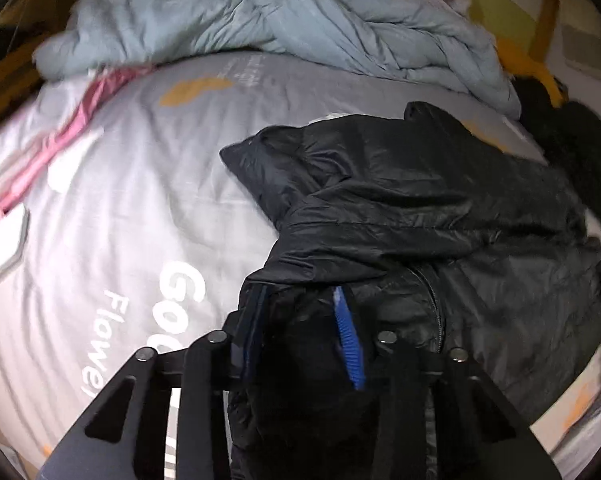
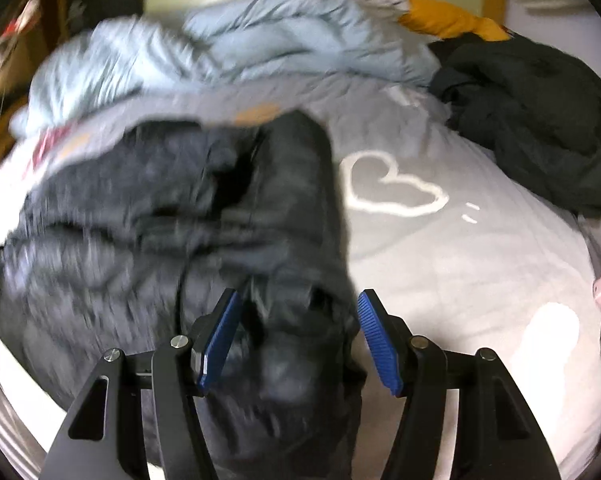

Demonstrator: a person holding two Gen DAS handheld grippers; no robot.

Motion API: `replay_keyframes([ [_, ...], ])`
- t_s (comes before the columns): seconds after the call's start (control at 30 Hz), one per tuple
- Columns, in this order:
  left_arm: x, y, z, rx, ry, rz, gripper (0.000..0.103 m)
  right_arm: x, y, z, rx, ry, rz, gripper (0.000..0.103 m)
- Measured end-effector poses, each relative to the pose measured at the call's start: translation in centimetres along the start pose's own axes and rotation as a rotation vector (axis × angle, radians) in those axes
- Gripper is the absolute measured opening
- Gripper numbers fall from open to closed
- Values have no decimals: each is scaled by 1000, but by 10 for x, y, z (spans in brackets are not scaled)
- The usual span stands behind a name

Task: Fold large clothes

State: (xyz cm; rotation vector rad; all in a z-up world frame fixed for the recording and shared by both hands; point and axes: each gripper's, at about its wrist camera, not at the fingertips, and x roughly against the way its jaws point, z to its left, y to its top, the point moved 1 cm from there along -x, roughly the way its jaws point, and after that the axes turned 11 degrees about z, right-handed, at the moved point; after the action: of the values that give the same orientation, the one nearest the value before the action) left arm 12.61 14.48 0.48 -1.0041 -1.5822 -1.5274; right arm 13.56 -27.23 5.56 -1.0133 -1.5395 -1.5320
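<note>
A black puffy jacket (image 1: 400,200) lies crumpled on the grey printed bed sheet (image 1: 120,200). In the left wrist view my left gripper (image 1: 298,300) is at the jacket's near edge. A thick bunch of black fabric fills the gap between its blue pads (image 1: 350,344), which press on it. In the right wrist view the black jacket (image 2: 160,220) is blurred. My right gripper (image 2: 298,296) stands open over the jacket's near right edge. A fold lies between its wide-apart blue pads (image 2: 380,344) without being pinched.
A rumpled light blue quilted cover (image 1: 220,12) lies across the far side of the bed. Another dark garment (image 2: 540,112) and an orange cloth (image 2: 452,20) sit at the far right. A pink strip (image 1: 60,132) crosses the sheet at left. A white heart print (image 2: 388,188) marks the bare sheet.
</note>
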Motion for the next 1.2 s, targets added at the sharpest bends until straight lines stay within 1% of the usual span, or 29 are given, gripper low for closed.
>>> replay_keyframes([
  [0.03, 0, -1, -3, -12, 18, 0, 29, -4, -4, 2, 12, -19, 6, 63],
  [0.07, 0, -2, -6, -12, 22, -1, 27, -8, -7, 2, 15, -32, 9, 56],
  [0.1, 1, -4, -7, -4, 19, -3, 22, -11, -9, 3, 17, -36, 14, 40],
  [0.13, 3, -7, -7, 6, 15, -9, 17, -14, -11, 2, 20, -39, 18, 32],
  [0.17, 6, -10, -7, 13, 12, -21, 15, -14, -13, 1, 17, -45, 10, 22],
  [0.2, 10, -14, -8, 19, 10, -39, 11, -9, -14, 1, 14, -44, -13, 14],
  [0.23, 15, -18, -8, 23, 8, -61, 8, -5, -17, 2, 15, -39, -34, 12],
  [0.33, 30, -27, -7, 28, 6, -125, 5, 18, -27, 6, 43, -32, -120, 8],
  [0.43, 47, -33, -4, 42, -8, -197, 5, 36, -35, 12, 64, -31, -181, 7],
  [0.53, 67, -40, -2, 60, -27, -290, 5, 54, -47, 14, 67, -22, -233, 6],
  [0.63, 84, -44, -3, 55, -11, -388, 3, 70, -60, 16, 58, -18, -295, 6],
  [0.77, 109, -50, -6, 29, 2, -529, 3, 90, -66, 11, 46, -3, -392, 6],
  [0.87, 122, -53, -3, 48, 10, -602, 3, 108, -71, 8, 36, 19, -478, 6],
  [0.9, 122, -51, -1, 59, 26, -602, 3, 113, -71, 7, 29, 16, -499, 6],
  [0.97, 114, -41, 5, 81, 59, -556, 3, 110, -65, 4, 17, -1, -484, 6],
  [1.07, 86, -20, 12, 112, 69, -456, 3, 75, -46, -7, -47, -1, -364, 6],
  [1.13, 70, -9, 12, 111, 107, -417, 3, 52, -37, -14, -101, 29, -290, 6],
  [1.2, 54, -1, 8, 85, 170, -384, 3, 39, -29, -15, -115, 31, -263, 6],
])
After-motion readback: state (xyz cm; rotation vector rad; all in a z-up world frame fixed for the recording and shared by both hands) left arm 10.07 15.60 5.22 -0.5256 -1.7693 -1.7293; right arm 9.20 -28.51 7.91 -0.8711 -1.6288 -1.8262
